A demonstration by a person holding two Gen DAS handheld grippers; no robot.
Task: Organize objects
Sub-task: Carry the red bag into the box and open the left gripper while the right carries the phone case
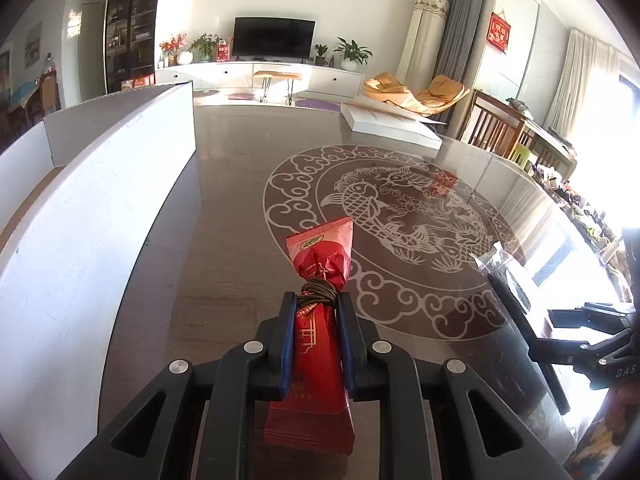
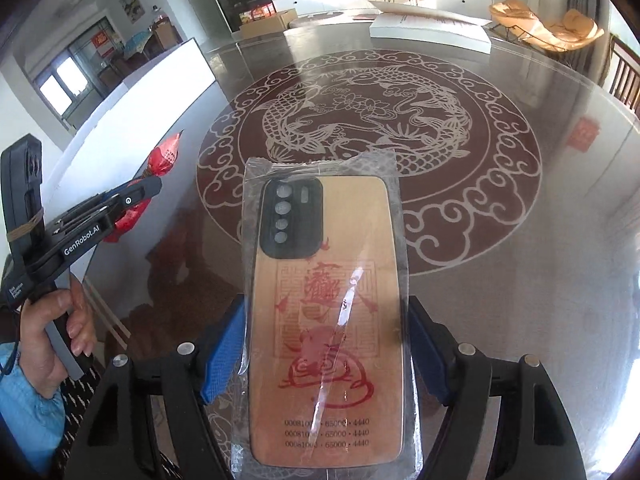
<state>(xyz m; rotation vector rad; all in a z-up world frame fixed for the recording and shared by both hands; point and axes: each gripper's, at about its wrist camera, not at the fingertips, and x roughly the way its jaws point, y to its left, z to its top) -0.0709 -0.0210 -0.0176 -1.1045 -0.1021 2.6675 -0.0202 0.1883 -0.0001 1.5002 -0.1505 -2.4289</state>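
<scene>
A red snack packet [image 1: 320, 252] with brown cord wound round its neck sits lengthwise between my left gripper's [image 1: 317, 300] pads, which are shut on it above the glass table. In the right wrist view the left gripper [image 2: 148, 188] is at the left, with the packet [image 2: 164, 156] sticking out beyond its tips. A tan phone case [image 2: 328, 280] with red print, sealed in a clear bag, lies between my right gripper's [image 2: 326, 308] blue pads, which press on the bag's edges. From the left wrist view the right gripper [image 1: 568, 316] and the bagged case [image 1: 516, 280] show at the right edge.
The round glass table [image 1: 400, 208] has a fish pattern under it. A tall white box wall [image 1: 100, 200] runs along its left side. A flat white box [image 1: 392, 124] lies at the far edge. Wooden chairs [image 1: 492, 120] stand to the right. A person's hand [image 2: 52, 344] holds the left gripper's handle.
</scene>
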